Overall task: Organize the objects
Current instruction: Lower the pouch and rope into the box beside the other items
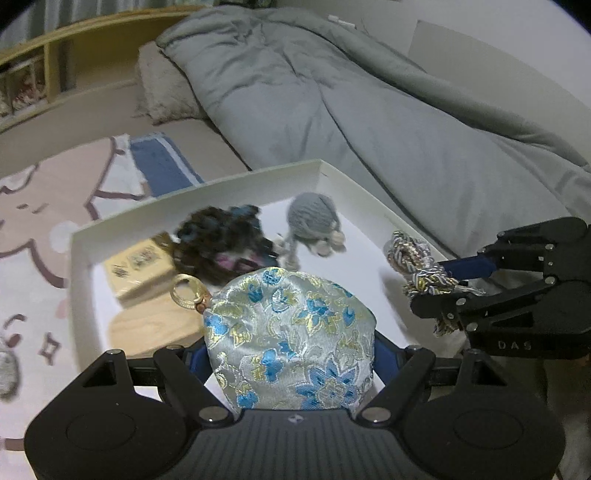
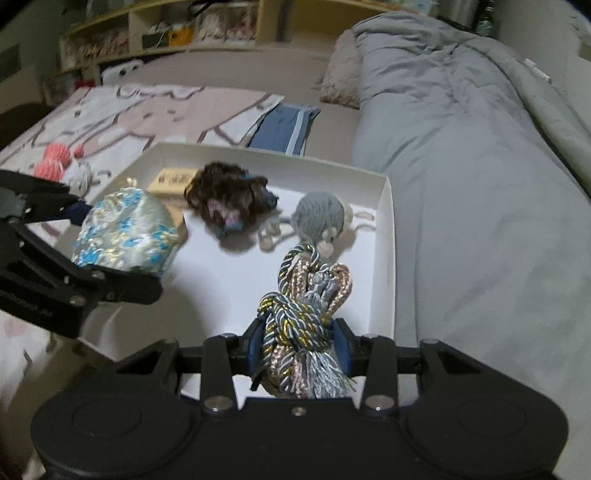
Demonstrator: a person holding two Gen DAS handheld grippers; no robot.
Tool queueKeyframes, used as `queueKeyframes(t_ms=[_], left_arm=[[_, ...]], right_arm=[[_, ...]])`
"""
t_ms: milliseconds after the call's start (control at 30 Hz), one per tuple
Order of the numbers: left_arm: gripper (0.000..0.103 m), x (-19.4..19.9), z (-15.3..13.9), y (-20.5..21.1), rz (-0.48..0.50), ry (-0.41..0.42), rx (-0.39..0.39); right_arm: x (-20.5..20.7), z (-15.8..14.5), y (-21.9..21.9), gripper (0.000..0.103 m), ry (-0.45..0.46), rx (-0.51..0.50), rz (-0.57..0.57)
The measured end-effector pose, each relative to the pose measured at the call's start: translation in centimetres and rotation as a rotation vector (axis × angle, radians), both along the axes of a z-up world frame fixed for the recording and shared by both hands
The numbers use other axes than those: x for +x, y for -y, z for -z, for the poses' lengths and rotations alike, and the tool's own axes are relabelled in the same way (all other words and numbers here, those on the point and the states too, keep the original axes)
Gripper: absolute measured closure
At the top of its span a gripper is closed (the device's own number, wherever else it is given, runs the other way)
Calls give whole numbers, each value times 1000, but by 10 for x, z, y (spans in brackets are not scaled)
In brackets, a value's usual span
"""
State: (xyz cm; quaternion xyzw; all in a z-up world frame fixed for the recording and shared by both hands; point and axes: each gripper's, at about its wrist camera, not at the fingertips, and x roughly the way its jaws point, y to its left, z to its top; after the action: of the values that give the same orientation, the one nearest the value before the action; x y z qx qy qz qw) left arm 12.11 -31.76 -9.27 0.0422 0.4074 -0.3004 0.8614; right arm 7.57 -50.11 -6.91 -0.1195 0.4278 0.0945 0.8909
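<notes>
My left gripper is shut on a silver brocade pouch with blue and gold flowers and a gold clasp ring, held over the near left part of a shallow white box. My right gripper is shut on a bundle of twisted cord with tassels, hanging over the box's near right side. Inside the box lie a dark brown fuzzy item, a grey knitted toy and wooden blocks. In the right wrist view the left gripper with the brocade pouch shows at left.
The box sits on a bed with a pink cartoon-print sheet. A grey duvet is bunched along the right, a blue cloth lies behind the box. Pink and white yarn toys lie left of the box. Shelves stand beyond.
</notes>
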Motion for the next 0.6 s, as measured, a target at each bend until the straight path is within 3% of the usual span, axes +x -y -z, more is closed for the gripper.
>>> queueKeyframes(t_ms=[400, 467, 600], left_arm=[[21, 10, 28, 39, 83, -17, 35], [21, 10, 31, 42, 84, -24, 36], [21, 11, 36, 49, 98, -32, 37]], right_arm=[[4, 9, 20, 62, -32, -8, -33], [3, 7, 22, 53, -14, -4, -22], [4, 1, 27, 54, 1, 28, -3]])
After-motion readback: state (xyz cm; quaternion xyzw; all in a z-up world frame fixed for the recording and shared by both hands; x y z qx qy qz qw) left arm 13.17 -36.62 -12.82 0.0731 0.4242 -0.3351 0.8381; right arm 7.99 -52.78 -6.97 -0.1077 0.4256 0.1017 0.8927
